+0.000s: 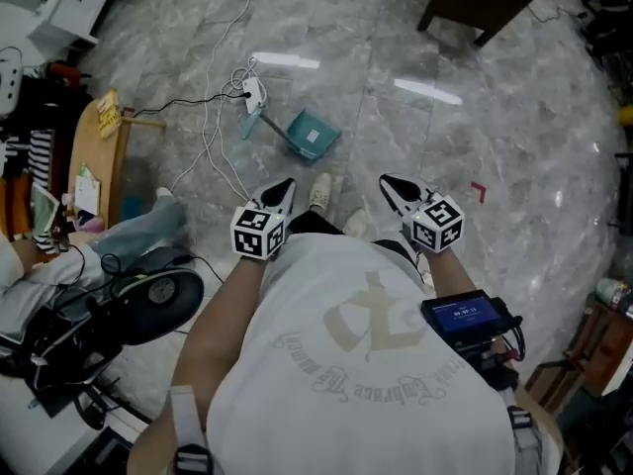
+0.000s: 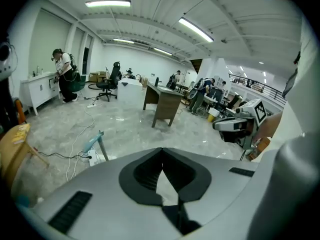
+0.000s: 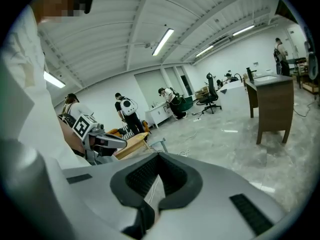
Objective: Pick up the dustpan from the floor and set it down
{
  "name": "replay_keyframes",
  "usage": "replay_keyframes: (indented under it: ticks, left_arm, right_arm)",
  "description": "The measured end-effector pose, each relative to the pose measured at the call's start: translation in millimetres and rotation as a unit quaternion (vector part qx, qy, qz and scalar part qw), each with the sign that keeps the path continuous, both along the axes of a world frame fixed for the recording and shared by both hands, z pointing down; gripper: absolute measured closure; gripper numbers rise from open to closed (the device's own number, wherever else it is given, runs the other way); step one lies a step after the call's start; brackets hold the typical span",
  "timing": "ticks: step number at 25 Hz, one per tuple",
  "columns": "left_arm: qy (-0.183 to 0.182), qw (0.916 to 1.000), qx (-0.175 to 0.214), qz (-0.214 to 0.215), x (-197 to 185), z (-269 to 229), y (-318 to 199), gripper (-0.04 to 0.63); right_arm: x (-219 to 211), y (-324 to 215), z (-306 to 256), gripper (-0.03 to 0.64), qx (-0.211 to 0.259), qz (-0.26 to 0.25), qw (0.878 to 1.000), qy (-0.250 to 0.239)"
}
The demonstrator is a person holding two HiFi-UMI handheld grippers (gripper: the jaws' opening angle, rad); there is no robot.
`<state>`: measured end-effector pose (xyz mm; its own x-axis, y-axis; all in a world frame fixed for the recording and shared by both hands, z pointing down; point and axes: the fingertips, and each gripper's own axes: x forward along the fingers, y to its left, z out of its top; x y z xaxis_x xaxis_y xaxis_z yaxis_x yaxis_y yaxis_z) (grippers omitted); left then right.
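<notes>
A: Dustpan [image 1: 313, 135], what's it like?
B: Teal, boxy pan w/ a white patch inside. Thin grey handle w/ a teal grip, running up-left.
A: Pose?
B: Lying on the grey floor [image 1: 475, 146], not held, approx. mid head view.

Dustpan [image 1: 312, 134]: teal (pale patch on top). Floor [image 1: 514, 166]: grey, marbled veining. Marker cubes [image 1: 259, 232]: black-and-white squares. Cable [image 1: 211, 127]: white.
</notes>
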<state>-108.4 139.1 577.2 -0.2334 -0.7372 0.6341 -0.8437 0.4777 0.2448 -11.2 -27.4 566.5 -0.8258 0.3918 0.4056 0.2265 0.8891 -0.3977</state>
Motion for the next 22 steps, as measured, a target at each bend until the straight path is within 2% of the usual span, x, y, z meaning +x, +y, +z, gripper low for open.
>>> replay_keyframes:
  ticks: [6, 9, 13, 17, 22]
  left_arm:
    - [0.010, 0.9982, 0.002, -0.059, 3, 4, 34, 0.583]
    - [0.007, 0.9972, 0.003, -0.075, -2, 3, 42, 0.583]
    - [-0.004, 0.9966, 0.008, -0.082, 0, -4, 43, 0.583]
    - [0.002, 0.9960, 0.008, -0.089, -3, -2, 46, 0.583]
    - [-0.001, 0.9966, 0.009, -0.081, -11, -3, 38, 0.583]
  right_arm:
    - [-6, 20, -2, 0.600, 0.003, -0.033, 0.999, -0.005]
    - [-10, 26, -6, 0.600, 0.000, -0.040, 0.999, -0.011]
    - [-12, 27, -9, 0.600, 0.003, -0.047, 0.999, -0.018]
    - [-16, 29, -13, 0.600, 0.001, -0.047, 0.999, -0.020]
    - [-17, 26, -11, 0.600, -0.001, -0.043, 0.999, -0.018]
